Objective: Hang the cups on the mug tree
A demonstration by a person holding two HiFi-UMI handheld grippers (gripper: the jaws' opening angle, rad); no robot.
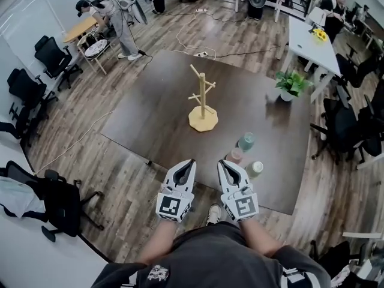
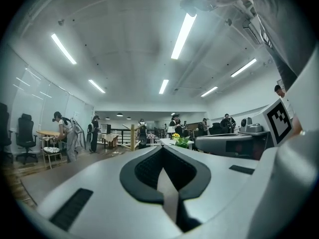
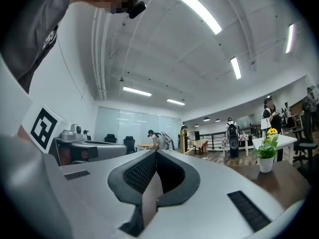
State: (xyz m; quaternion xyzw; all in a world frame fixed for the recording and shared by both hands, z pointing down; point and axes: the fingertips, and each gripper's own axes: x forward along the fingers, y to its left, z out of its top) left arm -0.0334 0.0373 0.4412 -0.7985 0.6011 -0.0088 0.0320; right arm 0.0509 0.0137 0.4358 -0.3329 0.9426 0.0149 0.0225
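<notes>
The wooden mug tree [image 1: 203, 99] stands upright, with bare pegs, near the middle of the dark table [image 1: 150, 113]. Three cups stand near the table's front right edge: a teal one [image 1: 246, 141], a pink one [image 1: 236, 155] and a pale green one [image 1: 254, 169]. My left gripper [image 1: 189, 162] and right gripper [image 1: 223, 162] hover side by side at the table's near edge, both shut with nothing in them. The pink cup is just right of the right gripper's tip. In the left gripper view the jaws [image 2: 162, 149] meet, and the mug tree [image 2: 132, 136] shows far off. The right gripper [image 3: 155, 152] also shows closed jaws.
A potted plant [image 1: 291, 84] stands at the table's far right corner. Behind it is a white table [image 1: 309, 41] with yellow flowers. Office chairs [image 1: 51, 56] line the left wall and the right side. A person [image 1: 117, 17] bends over a small table at the back left. Cables lie on the floor.
</notes>
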